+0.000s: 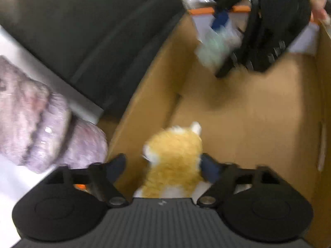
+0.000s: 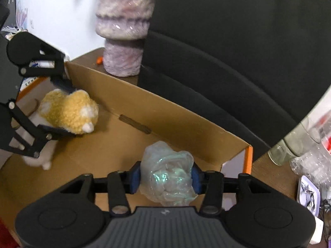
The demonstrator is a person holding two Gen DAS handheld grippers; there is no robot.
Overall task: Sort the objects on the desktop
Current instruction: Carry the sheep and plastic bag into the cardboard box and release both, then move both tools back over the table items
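Observation:
My left gripper [image 1: 164,166] is over the open cardboard box [image 1: 258,111], around a yellow and white plush toy [image 1: 175,159]; the left finger [image 1: 116,166] stands apart from the toy, the right one touches it. In the right wrist view the left gripper [image 2: 60,109] has the toy [image 2: 69,110] between its fingers above the box floor [image 2: 103,144]. My right gripper [image 2: 165,177] is shut on a crumpled shimmery plastic bag [image 2: 168,175] over the box. In the left wrist view the right gripper [image 1: 225,47] and the bag [image 1: 215,47] are blurred at the far end.
A bagged purple-pink knitted roll [image 1: 37,119] stands beside the box on the white desk [image 1: 8,177]; it also shows in the right wrist view [image 2: 124,31]. A black chair [image 2: 227,51] is behind the box. Clear bottles [image 2: 293,146] and small items lie at right.

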